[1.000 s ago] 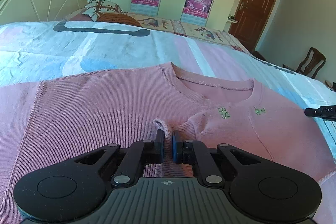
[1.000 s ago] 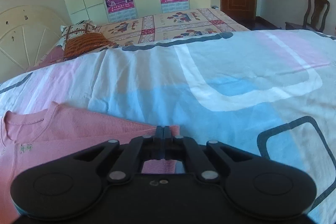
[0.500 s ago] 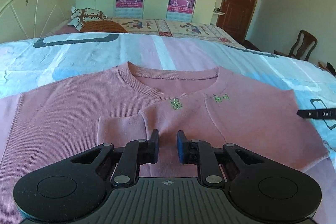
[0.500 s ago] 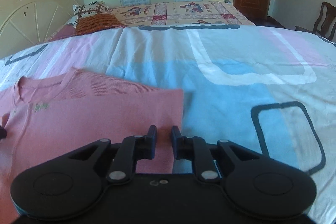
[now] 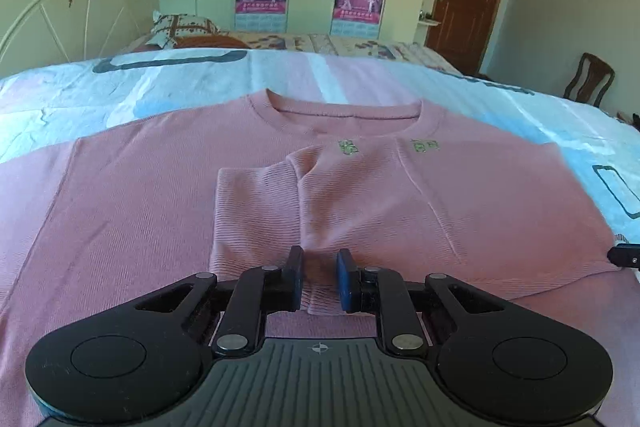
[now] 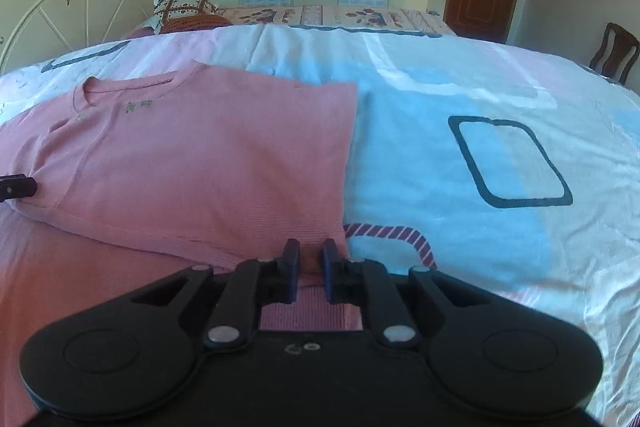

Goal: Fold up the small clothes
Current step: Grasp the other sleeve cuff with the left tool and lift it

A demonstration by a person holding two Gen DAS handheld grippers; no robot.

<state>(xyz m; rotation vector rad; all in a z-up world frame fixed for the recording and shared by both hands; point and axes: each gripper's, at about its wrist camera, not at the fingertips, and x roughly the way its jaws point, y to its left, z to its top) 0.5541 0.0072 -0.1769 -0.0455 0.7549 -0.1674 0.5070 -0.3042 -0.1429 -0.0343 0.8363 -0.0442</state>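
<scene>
While the pink sweater lies on the bed, left gripper and right gripper hover slightly parted, holding nothing.

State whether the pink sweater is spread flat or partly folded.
Partly folded: the pink sweater has one sleeve laid across its chest; the other side remains spread.

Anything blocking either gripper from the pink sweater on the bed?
Nothing visible. Left gripper sits right over the folded-in sleeve, right gripper at the pink sweater's folded edge. Both have a small gap between the jaws, no fabric pinched.
</scene>
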